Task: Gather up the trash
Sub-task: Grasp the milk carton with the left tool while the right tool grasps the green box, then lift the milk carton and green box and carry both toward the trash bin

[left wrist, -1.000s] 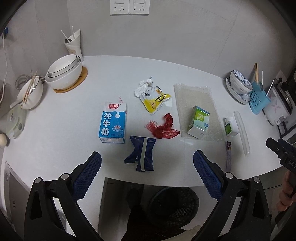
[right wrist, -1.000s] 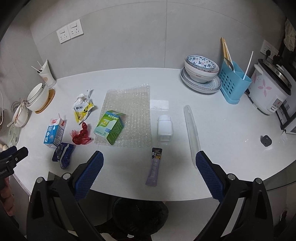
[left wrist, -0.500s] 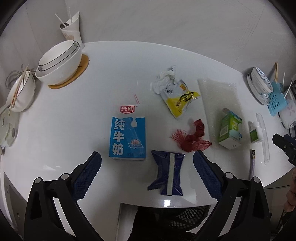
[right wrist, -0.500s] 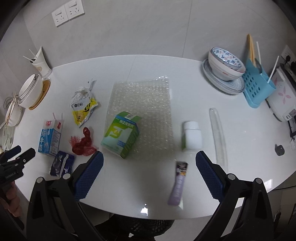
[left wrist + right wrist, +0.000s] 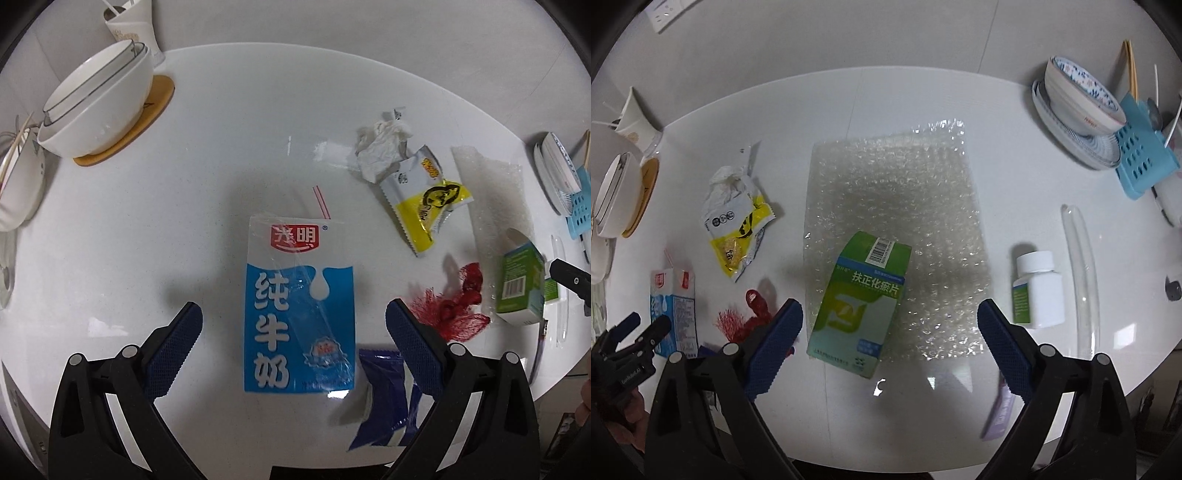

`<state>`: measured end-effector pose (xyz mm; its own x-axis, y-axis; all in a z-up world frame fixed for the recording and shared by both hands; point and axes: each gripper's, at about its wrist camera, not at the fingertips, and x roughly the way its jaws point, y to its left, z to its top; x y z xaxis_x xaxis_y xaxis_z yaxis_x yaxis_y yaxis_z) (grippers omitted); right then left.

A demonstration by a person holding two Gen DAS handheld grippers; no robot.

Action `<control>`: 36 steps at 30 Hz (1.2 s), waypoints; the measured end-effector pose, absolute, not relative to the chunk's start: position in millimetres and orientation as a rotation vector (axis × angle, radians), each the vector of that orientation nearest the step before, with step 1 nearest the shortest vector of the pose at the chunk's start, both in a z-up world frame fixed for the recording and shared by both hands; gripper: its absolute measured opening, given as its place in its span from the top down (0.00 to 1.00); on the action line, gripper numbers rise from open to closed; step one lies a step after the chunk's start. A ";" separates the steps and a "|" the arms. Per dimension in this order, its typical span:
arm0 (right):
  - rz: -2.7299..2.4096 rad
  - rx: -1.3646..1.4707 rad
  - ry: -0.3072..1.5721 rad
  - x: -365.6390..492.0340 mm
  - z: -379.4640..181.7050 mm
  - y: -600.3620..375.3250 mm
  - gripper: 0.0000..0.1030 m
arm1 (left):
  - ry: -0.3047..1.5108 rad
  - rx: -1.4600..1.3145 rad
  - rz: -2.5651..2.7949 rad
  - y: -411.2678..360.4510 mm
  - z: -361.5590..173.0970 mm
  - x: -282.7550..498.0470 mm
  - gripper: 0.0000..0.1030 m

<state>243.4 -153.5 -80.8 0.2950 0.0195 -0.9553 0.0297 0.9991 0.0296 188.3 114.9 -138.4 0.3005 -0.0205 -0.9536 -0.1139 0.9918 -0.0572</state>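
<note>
A blue-and-white milk carton lies flat on the white table, between the open fingers of my left gripper, which hovers just above it. A green medicine box lies on a sheet of bubble wrap, between the open fingers of my right gripper. Other trash lies around: a yellow snack wrapper with crumpled tissue, red netting, a dark blue wrapper, a purple sachet and a white pill bottle.
Stacked white bowls on a wooden coaster and a paper cup stand at the far left. A patterned bowl on plates and a blue utensil holder stand at the far right. A clear plastic tube lies by the bottle.
Both grippers have moved forward and down over the table. The milk carton now lies between the left fingers and the green box between the right fingers. Both stay open.
</note>
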 end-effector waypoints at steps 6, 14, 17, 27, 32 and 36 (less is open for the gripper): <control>-0.063 0.087 1.345 254.3 -97.3 -149.4 0.19 | 1.286 -0.127 0.067 117.1 -148.9 194.9 0.09; -0.095 0.161 1.403 264.2 -111.8 -147.9 0.35 | 1.317 -0.122 0.078 114.8 -157.0 199.2 0.28; -0.102 0.182 1.426 266.7 -116.7 -145.9 0.43 | 1.333 -0.124 0.073 113.2 -159.4 201.2 0.38; -0.092 0.199 1.390 262.2 -106.3 -146.4 0.54 | 1.304 -0.112 0.080 110.7 -141.4 193.4 0.40; -0.062 0.198 1.342 246.7 -84.6 -151.5 0.54 | 1.267 -0.111 0.088 110.8 -119.2 183.2 0.40; -0.028 0.183 1.289 229.4 -65.9 -156.2 0.54 | 1.235 -0.100 0.095 105.5 -102.6 167.5 0.40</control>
<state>229.4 -156.2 -65.9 0.2802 0.0816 -0.9565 0.1230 0.9851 0.1201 167.5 105.5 -102.6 0.3264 0.0183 -0.9450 -0.1266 0.9916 -0.0245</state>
